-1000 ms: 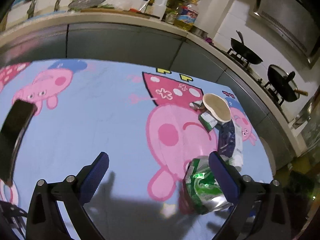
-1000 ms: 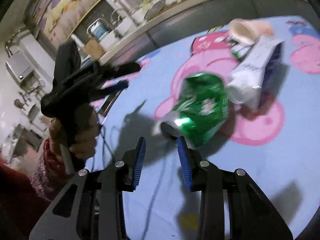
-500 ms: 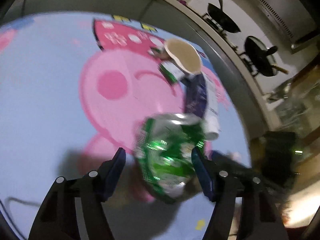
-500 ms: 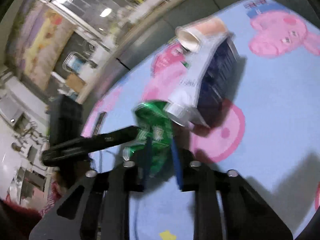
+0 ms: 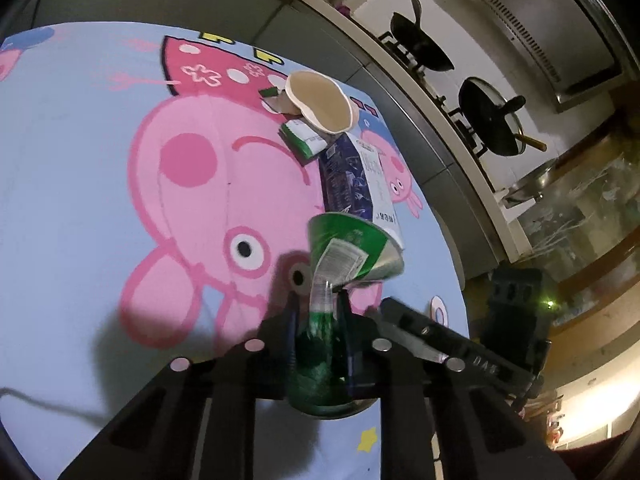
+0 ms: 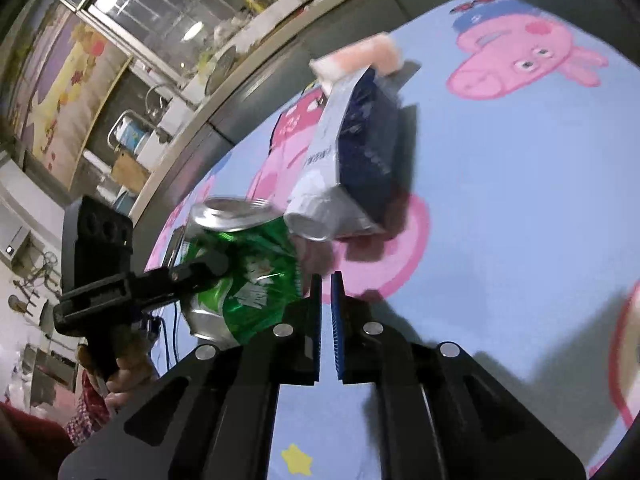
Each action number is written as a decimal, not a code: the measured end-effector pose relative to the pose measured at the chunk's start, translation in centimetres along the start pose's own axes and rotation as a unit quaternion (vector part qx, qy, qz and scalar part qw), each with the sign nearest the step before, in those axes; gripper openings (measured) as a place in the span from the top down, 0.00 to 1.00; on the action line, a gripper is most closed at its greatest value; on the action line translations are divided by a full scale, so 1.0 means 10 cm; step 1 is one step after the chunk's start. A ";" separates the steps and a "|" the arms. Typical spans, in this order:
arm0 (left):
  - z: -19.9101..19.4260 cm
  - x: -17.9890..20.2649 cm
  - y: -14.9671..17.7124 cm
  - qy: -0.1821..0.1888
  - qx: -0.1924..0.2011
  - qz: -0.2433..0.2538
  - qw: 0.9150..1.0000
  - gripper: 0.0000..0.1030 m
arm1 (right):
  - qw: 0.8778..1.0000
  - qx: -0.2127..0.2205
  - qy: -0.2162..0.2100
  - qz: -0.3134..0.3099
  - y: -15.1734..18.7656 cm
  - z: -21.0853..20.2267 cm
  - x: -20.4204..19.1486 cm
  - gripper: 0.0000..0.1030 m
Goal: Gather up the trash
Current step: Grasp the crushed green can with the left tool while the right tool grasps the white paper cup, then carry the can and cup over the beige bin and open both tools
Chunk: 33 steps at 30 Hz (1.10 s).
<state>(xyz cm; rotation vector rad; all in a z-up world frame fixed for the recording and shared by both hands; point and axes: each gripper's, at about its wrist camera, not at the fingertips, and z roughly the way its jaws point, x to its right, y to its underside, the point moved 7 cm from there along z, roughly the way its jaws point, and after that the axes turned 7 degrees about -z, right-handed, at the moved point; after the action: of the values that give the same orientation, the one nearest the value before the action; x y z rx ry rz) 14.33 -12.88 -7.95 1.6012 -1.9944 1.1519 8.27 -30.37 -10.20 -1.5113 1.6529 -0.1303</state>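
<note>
**Crushed can caught in my left gripper**

My left gripper (image 5: pixel 318 320) has just been closing and now pinches the crushed green can (image 5: pixel 352 252), squeezing its middle flat between the pads. The can sits near me on the desk (image 5: pixel 80 184), on its pink-pig cloth. Seen from my right wrist, its long axis runs roughly up and down the picture, silver top (image 6: pixel 232 212) at the far end, the other rim near.

My right gripper (image 6: pixel 326 320) has also been closing; its jaws stand almost together with nothing between them, just right of the can.

Beyond the can lies a dark blue carton (image 5: pixel 346 176), its long axis running away from me, and farther off a paper cup (image 5: pixel 320 102) on its side.
</note>
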 end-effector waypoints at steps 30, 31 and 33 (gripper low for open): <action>-0.45 -0.02 -0.21 0.029 0.048 -0.007 0.998 0.87 | 0.898 -0.010 0.318 -0.303 -1.82 0.56 -0.26 0.98; -0.46 0.01 -0.23 0.031 0.049 -0.004 0.998 0.87 | 0.904 0.017 0.313 -0.291 -1.86 0.37 -0.24 0.98; -0.47 0.11 -0.25 0.037 0.052 0.004 0.998 0.87 | 0.906 0.051 0.318 -0.274 -1.90 0.07 -0.17 0.98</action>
<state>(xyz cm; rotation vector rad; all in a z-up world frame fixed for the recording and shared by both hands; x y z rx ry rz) 15.24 -10.14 -3.29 1.5752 -1.9248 1.3178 22.99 -33.53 1.58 -1.9379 1.5973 -1.0999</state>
